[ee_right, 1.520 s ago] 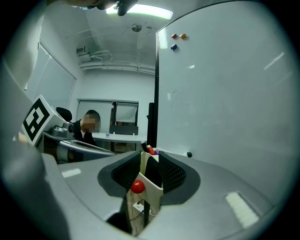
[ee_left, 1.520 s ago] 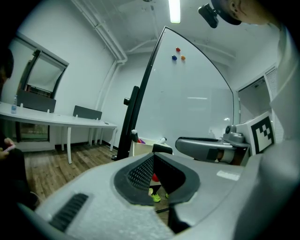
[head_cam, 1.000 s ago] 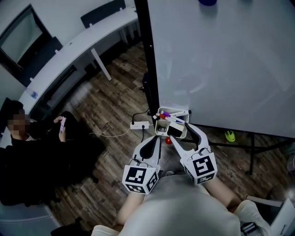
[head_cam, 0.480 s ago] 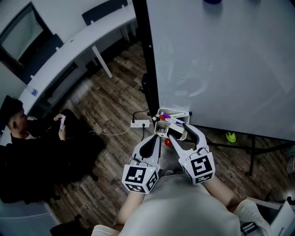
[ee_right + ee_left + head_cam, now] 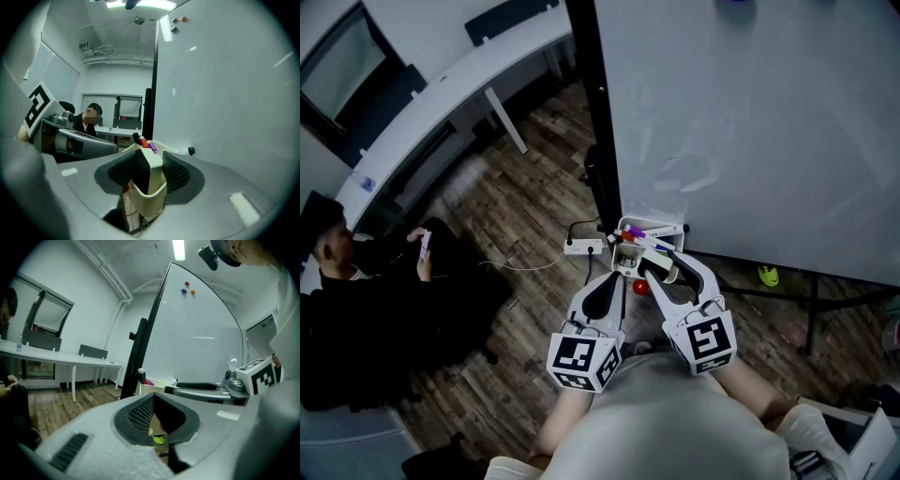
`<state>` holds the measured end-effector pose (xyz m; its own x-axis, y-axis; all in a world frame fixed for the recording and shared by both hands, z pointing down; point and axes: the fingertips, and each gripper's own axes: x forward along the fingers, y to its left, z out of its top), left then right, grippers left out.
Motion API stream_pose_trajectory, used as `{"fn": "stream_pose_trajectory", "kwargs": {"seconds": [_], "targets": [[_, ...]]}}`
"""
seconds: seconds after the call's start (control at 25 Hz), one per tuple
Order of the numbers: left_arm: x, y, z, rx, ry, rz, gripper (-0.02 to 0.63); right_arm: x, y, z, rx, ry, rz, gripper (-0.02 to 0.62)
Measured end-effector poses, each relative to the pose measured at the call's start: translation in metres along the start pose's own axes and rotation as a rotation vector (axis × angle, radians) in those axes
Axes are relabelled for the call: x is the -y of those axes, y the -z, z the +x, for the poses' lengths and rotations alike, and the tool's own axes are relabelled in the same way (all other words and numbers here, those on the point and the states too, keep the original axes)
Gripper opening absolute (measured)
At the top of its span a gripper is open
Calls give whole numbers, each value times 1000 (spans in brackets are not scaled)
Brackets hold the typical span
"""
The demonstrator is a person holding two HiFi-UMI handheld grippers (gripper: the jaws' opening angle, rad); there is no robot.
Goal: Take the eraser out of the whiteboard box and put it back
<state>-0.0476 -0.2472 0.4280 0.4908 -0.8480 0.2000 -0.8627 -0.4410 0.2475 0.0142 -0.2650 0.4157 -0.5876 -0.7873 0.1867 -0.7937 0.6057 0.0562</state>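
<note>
The right claw [image 5: 150, 169] has just been closing. Its two pads now sit against the block eraser [image 5: 154, 174], one on the dark felt face and one on the pale body. The eraser stands upright inside the cream plastic box [image 5: 148, 206], not yet lifted. Marker pens with red and purple caps [image 5: 142, 141] stick up from the box's far end. The box hangs at the lower left corner of the big white whiteboard [image 5: 750, 122], just beside its black upright post [image 5: 598, 122].

The left claw [image 5: 153, 401] is together at the tips with nothing in it (only floor shows through behind the pads) and hovers just left of the box. Well to the left, a person in dark clothes [image 5: 356, 319] sits on the wood-plank floor [image 5: 516, 206] near a long white bench [image 5: 441, 94].
</note>
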Motion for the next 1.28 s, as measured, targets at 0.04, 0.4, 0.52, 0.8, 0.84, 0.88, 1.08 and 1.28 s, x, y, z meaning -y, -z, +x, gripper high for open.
{"fn": "stream_pose_trajectory", "kwargs": {"seconds": [0.04,0.4,0.52,0.8,0.84,0.88,1.08,1.28], "targets": [[0,0,0,0,1,-1,0,0,0,0,-1,-1,-1,187],[2,-2,-1,1,2,3,0,-1,-2,-2,-5,1,-20,178],[3,-3,-1,1,5,6,0,-1,-4,-3,1,5,-26,176],[2,-4,-3,2,9,9,0,-1,-11,-4,21,18,-37,175],[2,-5,-3,2,9,10,0,-1,-13,-5,25,19,-44,175],[2,-5,-3,2,10,10,0,0,-14,-5,32,19,-56,175],[4,-8,-5,5,16,16,0,0,-19,-8,35,30,-47,175],[6,-9,-7,7,23,19,0,-1,-24,-11,44,37,-54,174]]}}
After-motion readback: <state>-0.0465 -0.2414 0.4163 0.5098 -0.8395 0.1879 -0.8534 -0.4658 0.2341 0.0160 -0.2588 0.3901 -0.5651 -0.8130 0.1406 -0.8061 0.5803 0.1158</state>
